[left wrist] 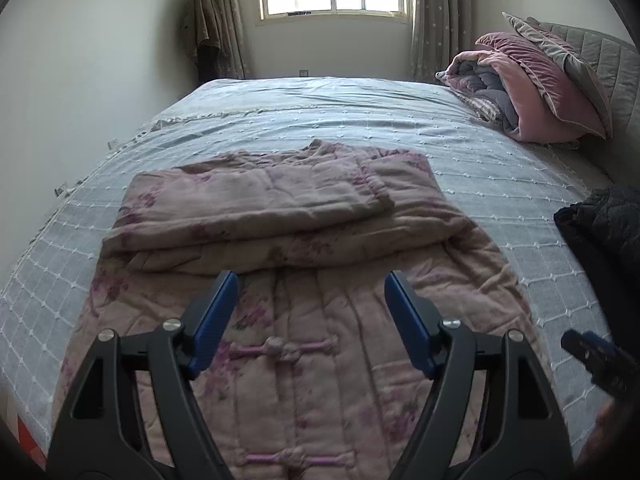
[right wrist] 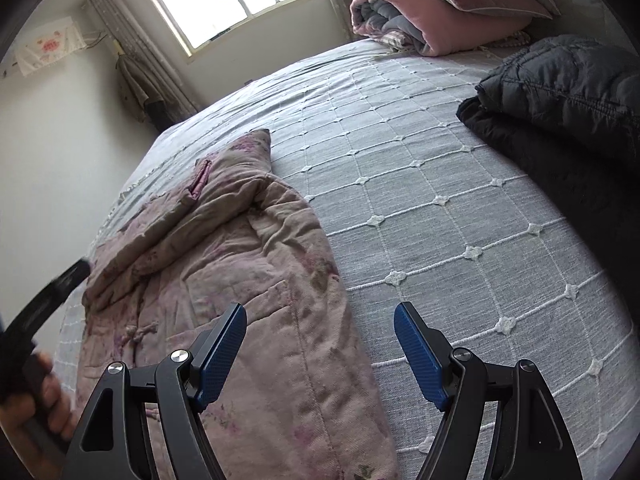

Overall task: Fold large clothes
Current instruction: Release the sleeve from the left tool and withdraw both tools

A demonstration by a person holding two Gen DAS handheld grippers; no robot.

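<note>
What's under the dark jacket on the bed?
The dark jacket lies on the grey bedspread, apart from the pink quilted coat. Anything beneath it is covered and can't be seen.

Both wrist views down (bed (left wrist: pixel 360 120) shared)

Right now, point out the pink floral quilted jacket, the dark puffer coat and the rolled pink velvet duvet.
pink floral quilted jacket (left wrist: pixel 256 200): left wrist view, on the sleeve folded across its top.
dark puffer coat (right wrist: pixel 560 92): right wrist view, on its quilted upper panel.
rolled pink velvet duvet (right wrist: pixel 432 12): right wrist view, on its outer pink face.
</note>
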